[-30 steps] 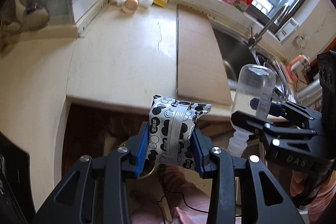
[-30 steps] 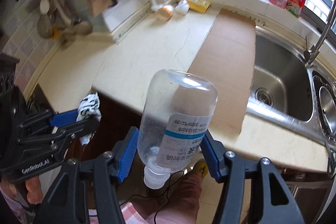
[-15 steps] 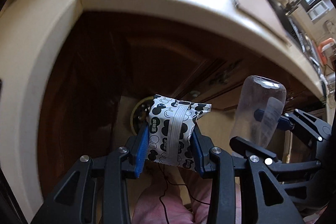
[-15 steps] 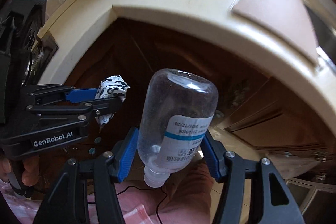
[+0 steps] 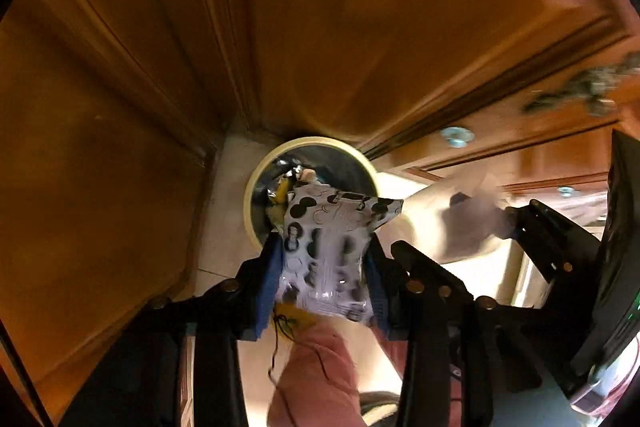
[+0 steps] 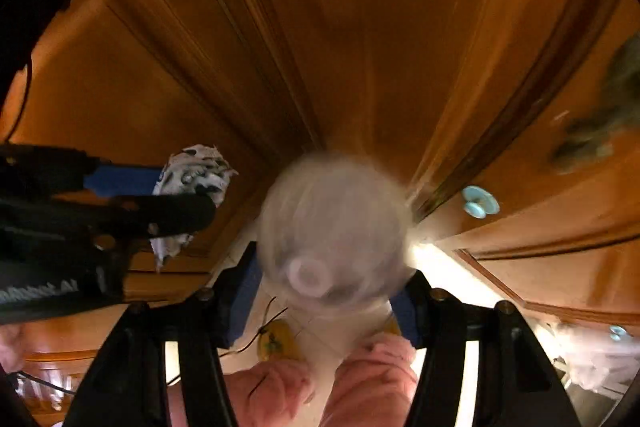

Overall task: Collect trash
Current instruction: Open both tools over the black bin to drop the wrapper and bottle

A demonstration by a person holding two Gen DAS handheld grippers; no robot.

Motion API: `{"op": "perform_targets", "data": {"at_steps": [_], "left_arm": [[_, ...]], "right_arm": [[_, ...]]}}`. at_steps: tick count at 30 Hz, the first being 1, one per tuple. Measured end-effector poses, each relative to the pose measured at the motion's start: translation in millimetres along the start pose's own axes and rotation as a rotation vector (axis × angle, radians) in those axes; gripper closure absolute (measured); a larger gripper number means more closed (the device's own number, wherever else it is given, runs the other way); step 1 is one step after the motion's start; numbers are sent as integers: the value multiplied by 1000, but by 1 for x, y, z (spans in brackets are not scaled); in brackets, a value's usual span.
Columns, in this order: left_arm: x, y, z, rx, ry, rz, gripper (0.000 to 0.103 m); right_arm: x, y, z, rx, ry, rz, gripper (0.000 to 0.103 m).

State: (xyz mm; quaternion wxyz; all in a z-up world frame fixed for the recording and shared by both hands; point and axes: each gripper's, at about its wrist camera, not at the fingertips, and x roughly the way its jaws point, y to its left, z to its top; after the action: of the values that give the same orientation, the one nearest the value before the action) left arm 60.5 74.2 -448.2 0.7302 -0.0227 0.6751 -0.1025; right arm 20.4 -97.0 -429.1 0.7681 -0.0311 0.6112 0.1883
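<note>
Now both grippers are pointing steeply down toward the floor in front of the wooden cabinet doors (image 5: pixel 360 27). The left gripper (image 5: pixel 324 255) is clenching a black-and-white patterned wrapper (image 5: pixel 324 239) between its blue pads (image 5: pixel 269 279), with the packet standing upright out of the jaws and its crimped top edge leaning toward the far right. Directly beyond it, a round trash bin (image 5: pixel 256 183) with a pale rim is sitting on the floor in the corner where two cabinet fronts meet, and crumpled scraps are already lying inside it. Judging by that alignment, the wrapper is being held just over the near edge of the opening so it can fall in when the fingers part.

The right gripper (image 6: pixel 326 287) is grasping a clear plastic bottle (image 6: pixel 332 227), neck toward the camera and base pointing away, smeared by motion blur. It is hanging to the right of the wrapper, apparently waiting its turn, since the bin mouth looks too narrow for both tools at once; the bin itself is hidden behind the bottle in the right wrist view.

Underfoot, pale floor tiles (image 5: pixel 216 247) are showing between the cabinets, and pink-trousered legs (image 6: pixel 280 387) are standing at the near edge. Small round knobs (image 6: pixel 480 201) are catching light on the right-hand doors, which are glowing warm orange-brown in dim light.
</note>
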Motion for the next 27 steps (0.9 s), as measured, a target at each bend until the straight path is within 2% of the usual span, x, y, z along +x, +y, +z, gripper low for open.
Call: {"op": "perform_targets", "data": {"at_steps": [1, 2, 3, 8, 11, 19, 27], "left_arm": [[10, 2, 3, -1, 2, 18, 41], [17, 3, 2, -4, -3, 37, 32], [23, 4, 3, -7, -15, 53, 31], [40, 4, 6, -27, 10, 74, 30], [38, 6, 6, -40, 14, 72, 30], [27, 2, 7, -26, 3, 84, 30], [-24, -9, 4, -48, -18, 72, 30]], "right_arm": [[10, 0, -1, -13, 0, -4, 44], [21, -1, -2, -27, 9, -11, 44], [31, -1, -2, -39, 24, -24, 44], [53, -4, 0, -45, 55, -26, 43], [50, 2, -8, -35, 61, -28, 43], [32, -3, -3, 1, 76, -30, 43], [-10, 0, -4, 26, 99, -34, 43]]}}
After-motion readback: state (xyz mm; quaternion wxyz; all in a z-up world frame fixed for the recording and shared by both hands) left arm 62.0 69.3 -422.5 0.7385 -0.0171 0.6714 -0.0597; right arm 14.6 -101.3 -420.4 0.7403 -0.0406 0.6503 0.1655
